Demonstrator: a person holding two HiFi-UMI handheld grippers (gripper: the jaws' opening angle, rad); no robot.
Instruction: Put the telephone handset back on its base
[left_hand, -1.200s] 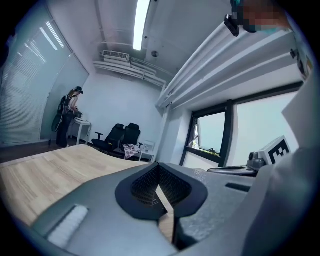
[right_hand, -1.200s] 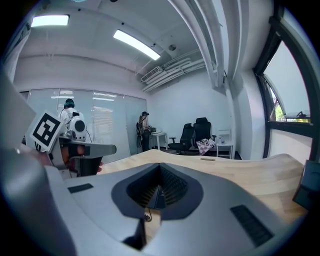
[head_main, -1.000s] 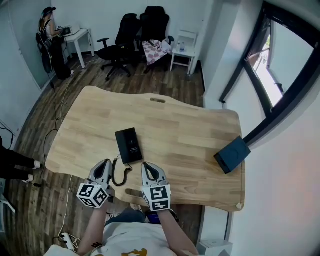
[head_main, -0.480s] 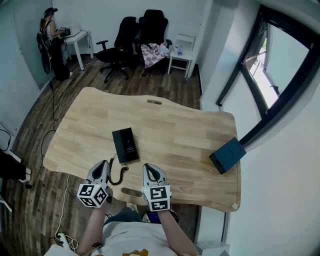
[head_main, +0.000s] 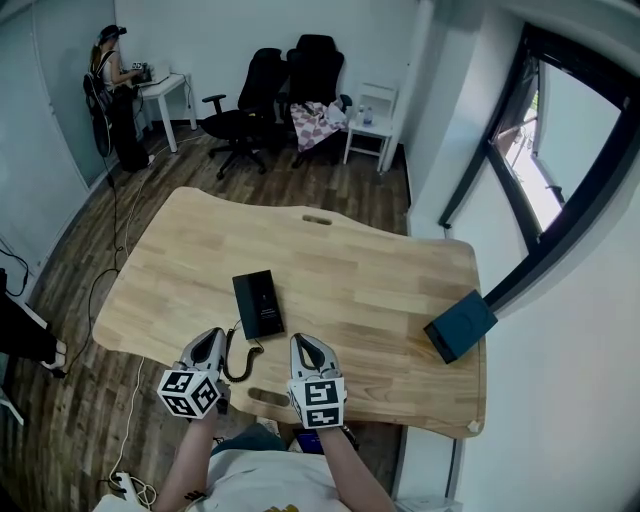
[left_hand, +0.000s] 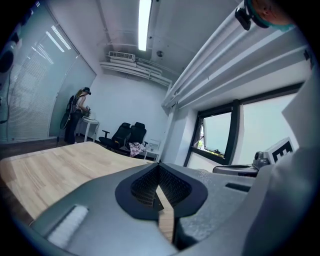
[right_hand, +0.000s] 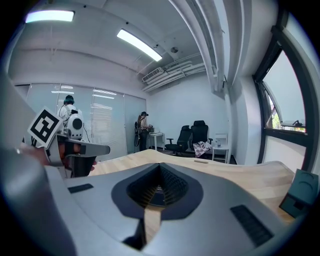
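Observation:
The black telephone (head_main: 259, 304) lies flat on the wooden table (head_main: 350, 270), left of the middle. I cannot tell the handset apart from the base. Its coiled black cord (head_main: 240, 360) runs down toward the near edge. My left gripper (head_main: 208, 346) rests at the near edge just left of the cord, jaws shut with nothing between them (left_hand: 161, 192). My right gripper (head_main: 305, 349) sits just right of the cord, also shut and empty (right_hand: 159, 191). Both point toward the far side, a little short of the telephone.
A dark blue box (head_main: 460, 325) stands at the table's right edge, also seen as the dark blue box (right_hand: 300, 192). Office chairs (head_main: 290, 75) and a small white table (head_main: 372, 120) stand beyond the far edge. A person (head_main: 110, 70) stands at a desk far left. Window frame at right.
The head view has shifted slightly. Both grippers stay at the near edge beside the cord, and the telephone has not moved.

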